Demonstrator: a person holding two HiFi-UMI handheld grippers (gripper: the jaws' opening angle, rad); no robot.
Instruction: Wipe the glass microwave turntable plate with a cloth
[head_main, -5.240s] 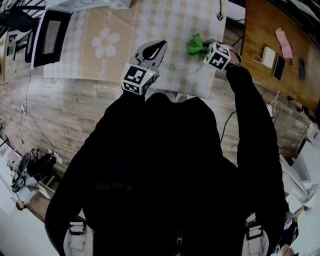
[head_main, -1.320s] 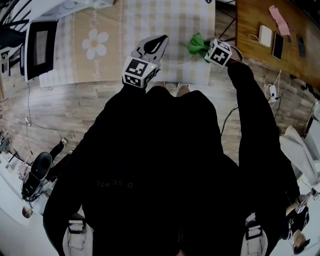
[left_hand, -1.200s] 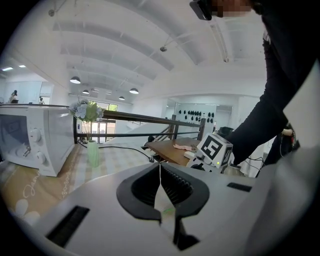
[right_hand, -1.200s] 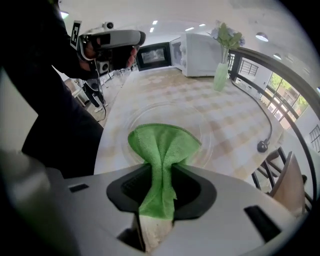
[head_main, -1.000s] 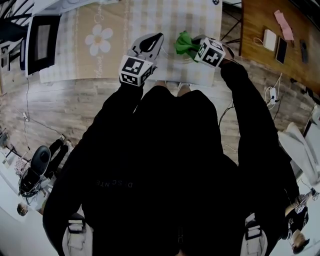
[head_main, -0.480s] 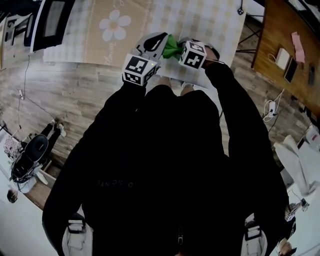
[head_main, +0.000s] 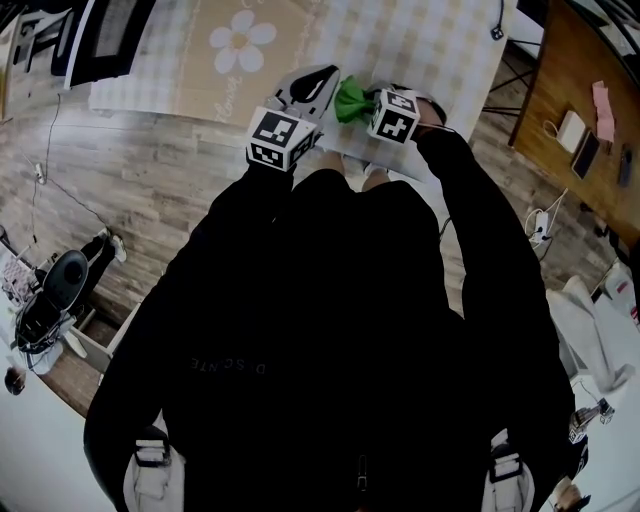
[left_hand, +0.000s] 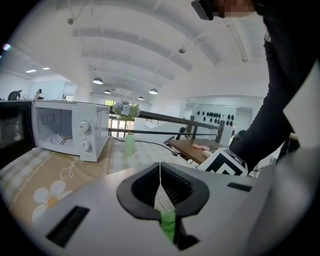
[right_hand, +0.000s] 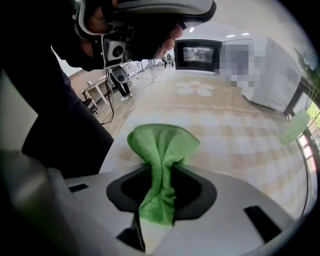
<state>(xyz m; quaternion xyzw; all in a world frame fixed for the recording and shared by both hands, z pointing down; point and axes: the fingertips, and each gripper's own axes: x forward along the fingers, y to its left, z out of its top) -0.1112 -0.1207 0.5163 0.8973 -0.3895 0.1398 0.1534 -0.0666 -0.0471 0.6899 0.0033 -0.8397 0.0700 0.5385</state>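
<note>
Plate gripped on edge, cloth close against it.

Head view: at upper centre the left gripper (head_main: 318, 82) and right gripper (head_main: 366, 104) meet over the checked counter (head_main: 440, 50), with the green cloth (head_main: 349, 100) bunched between them; the plate cannot be picked out here. Left gripper view: its fingers (left_hand: 137, 192) are closed on the glass plate (left_hand: 161, 200), a thin pale sliver seen edge-on at lower centre, with green just behind it (the cloth, presumably). Right gripper view: its fingers (right_hand: 197, 192) pinch the cloth, which puffs out at centre frame. I judge the rubbing step to be in hand. Next, the cloth needs pressing flat and sweeping across the glass, against a firm left grip.
</note>
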